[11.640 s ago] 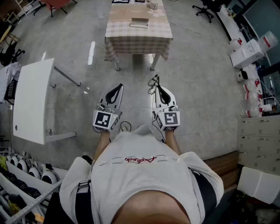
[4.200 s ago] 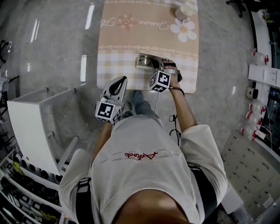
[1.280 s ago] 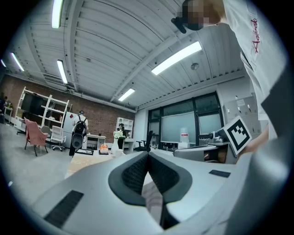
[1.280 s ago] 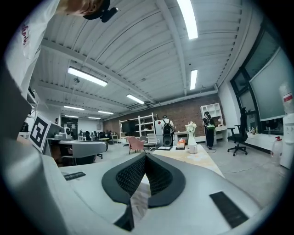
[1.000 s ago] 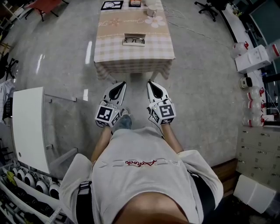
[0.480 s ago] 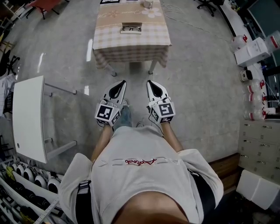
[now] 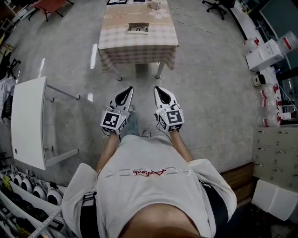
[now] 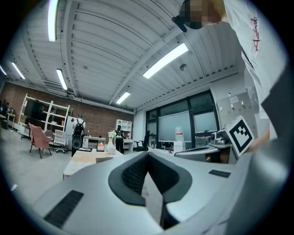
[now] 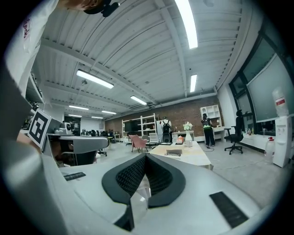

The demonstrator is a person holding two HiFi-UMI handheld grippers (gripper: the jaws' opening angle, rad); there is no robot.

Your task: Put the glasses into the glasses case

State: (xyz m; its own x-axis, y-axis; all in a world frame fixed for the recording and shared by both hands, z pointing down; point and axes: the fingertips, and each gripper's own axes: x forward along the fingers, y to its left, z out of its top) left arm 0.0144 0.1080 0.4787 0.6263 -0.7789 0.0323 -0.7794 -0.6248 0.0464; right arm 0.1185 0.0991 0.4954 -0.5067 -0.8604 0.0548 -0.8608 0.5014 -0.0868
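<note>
A small open glasses case point(image 7: 138, 29) lies on the table with the checked cloth point(image 7: 138, 44) at the top of the head view, and dark glasses seem to lie in it. In the right gripper view the case point(image 9: 175, 153) shows far ahead on that table. My left gripper point(image 7: 127, 89) and right gripper point(image 7: 157, 88) are held side by side in front of the person, well short of the table, above the floor. Both are shut with nothing between their pads point(image 8: 138, 172) point(image 9: 133, 176).
A white desk point(image 7: 28, 123) stands on the left, with a row of helmets point(image 7: 32, 190) below it. Grey drawers point(image 7: 274, 151) and white boxes point(image 7: 267, 49) line the right side. A mug point(image 7: 154, 4) stands at the table's far end. Bare concrete floor point(image 7: 209, 93) lies around the person.
The table with the case has slid up and shrunk in the head view as the person backs away from it. Both grippers stay shut and side by side.
</note>
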